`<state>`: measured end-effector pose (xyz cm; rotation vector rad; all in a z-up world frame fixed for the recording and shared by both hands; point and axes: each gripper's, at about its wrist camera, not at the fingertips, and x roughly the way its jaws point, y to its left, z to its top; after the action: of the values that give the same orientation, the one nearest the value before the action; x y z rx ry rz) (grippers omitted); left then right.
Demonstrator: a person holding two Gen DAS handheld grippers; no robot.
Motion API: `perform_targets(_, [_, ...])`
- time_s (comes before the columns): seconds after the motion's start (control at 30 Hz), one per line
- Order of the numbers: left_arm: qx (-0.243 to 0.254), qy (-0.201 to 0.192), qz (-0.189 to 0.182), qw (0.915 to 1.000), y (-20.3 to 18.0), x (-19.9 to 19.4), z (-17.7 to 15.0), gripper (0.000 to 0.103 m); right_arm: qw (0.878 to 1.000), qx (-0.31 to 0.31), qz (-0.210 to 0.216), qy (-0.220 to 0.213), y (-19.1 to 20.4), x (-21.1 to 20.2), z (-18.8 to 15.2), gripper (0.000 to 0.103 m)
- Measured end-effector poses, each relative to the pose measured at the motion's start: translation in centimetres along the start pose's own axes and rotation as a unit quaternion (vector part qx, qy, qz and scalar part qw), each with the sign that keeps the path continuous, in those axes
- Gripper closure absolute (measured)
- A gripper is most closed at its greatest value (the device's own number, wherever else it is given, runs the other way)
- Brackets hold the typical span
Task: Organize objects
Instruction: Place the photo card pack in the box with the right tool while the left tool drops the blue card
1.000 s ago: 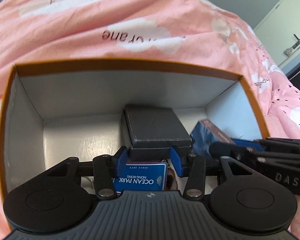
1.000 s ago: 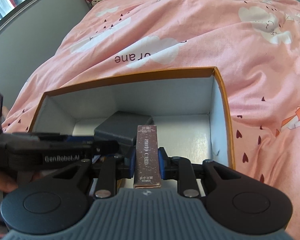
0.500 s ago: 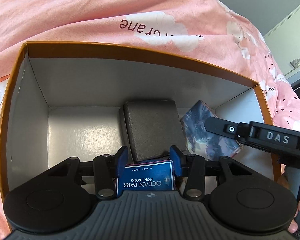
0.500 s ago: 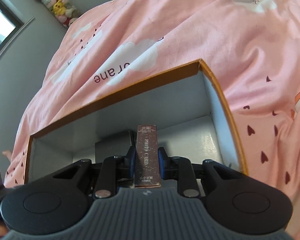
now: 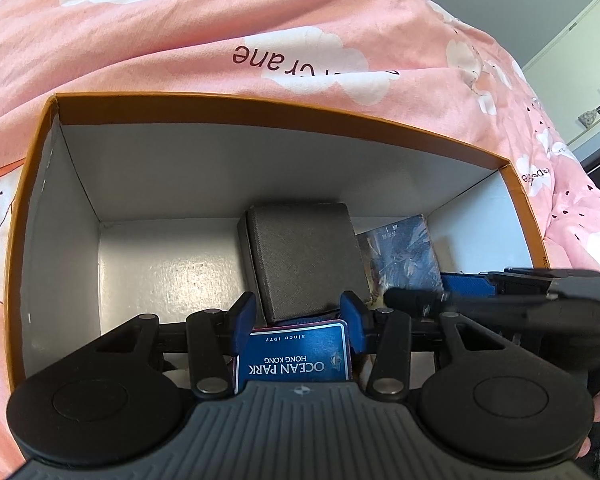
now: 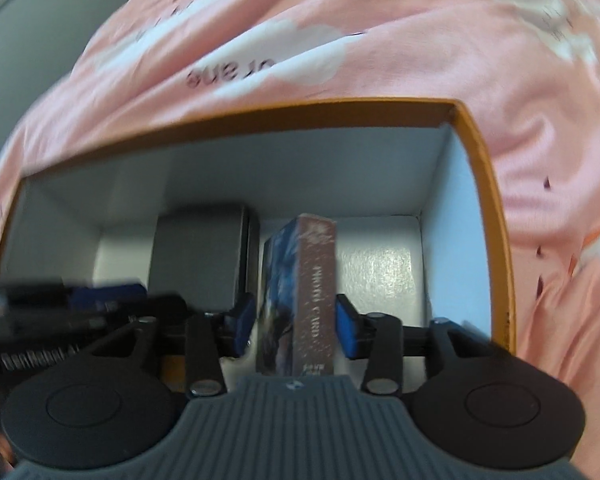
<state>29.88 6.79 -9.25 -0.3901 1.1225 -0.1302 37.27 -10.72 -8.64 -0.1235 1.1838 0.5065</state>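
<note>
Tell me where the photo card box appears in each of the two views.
Left wrist view: the photo card box stands right of centre, beside the dark grey case.
Right wrist view: it is at centre, between the right gripper's just-opened jaws, no longer pressed.
Shared landmark: the dark grey case inside the orange-rimmed box.

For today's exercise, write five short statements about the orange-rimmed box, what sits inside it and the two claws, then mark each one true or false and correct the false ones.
1. The left claw grips a blue Ocean Park card. True.
2. The right claw clamps the photo card box. False: its jaws have just been opening and stand clear of the box between them.
3. A dark grey case lies inside the orange-rimmed box. True.
4. The orange-rimmed box rests on a wooden desk. False: it sits on a pink cloud-print blanket.
5. The orange-rimmed box is white inside. True.
</note>
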Motion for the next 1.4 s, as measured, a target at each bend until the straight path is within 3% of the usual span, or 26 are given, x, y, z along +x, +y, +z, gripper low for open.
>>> perform_targets(0.07, [0.002,-0.001,0.001,1.0,0.0,0.0,0.0,0.05,0.998,-0.059,0.0,0.016,0.9,0.1,-0.1,0.04])
perform_targets(0.17, [0.004,-0.002,0.003,1.0,-0.1,-0.1,0.0,0.05,0.988,-0.149,-0.007,0.034,2.1,0.0,-0.5,0.031])
perform_targets(0.27, [0.004,-0.003,0.003,1.0,-0.1,-0.1,-0.1,0.05,0.971,-0.231,-0.023,0.056,3.1,0.1,-1.0,0.03])
perform_targets(0.43, [0.005,-0.004,0.003,1.0,-0.2,-0.2,-0.1,0.05,0.944,-0.314,-0.057,0.086,4.1,0.9,-1.9,0.03])
perform_targets(0.5, [0.007,-0.004,0.003,1.0,-0.2,-0.2,-0.1,0.05,0.934,-0.337,-0.068,0.096,4.3,1.3,-2.2,0.032])
perform_targets(0.53, [0.008,-0.005,0.003,1.0,-0.2,-0.2,-0.1,0.05,0.929,-0.348,-0.074,0.099,4.3,1.5,-2.4,0.038])
perform_targets(0.57, [0.008,-0.005,0.003,1.0,-0.2,-0.1,0.0,0.05,0.926,-0.355,-0.079,0.102,4.3,1.7,-2.6,0.049])
perform_targets(0.6, [0.007,-0.005,0.003,1.0,-0.2,-0.1,0.0,0.05,0.924,-0.359,-0.082,0.103,4.2,1.8,-2.7,0.052])
perform_targets(0.87, [-0.001,-0.008,0.003,1.0,0.1,-0.2,0.2,0.05,0.916,-0.391,-0.065,0.063,3.7,1.5,-2.4,0.069])
perform_targets(1.1, [-0.012,-0.01,0.014,0.9998,0.4,-0.2,0.6,0.05,0.902,-0.427,-0.051,0.047,4.4,1.0,-2.7,0.072])
perform_targets(1.23, [-0.012,-0.007,0.014,0.9998,0.4,-0.1,0.7,0.05,0.901,-0.427,-0.058,0.046,4.6,1.0,-2.9,0.072])
perform_targets(1.4, [-0.013,-0.006,0.011,0.9998,0.5,-0.2,0.7,0.049,0.909,-0.41,-0.056,0.045,4.1,0.5,-2.7,0.071])
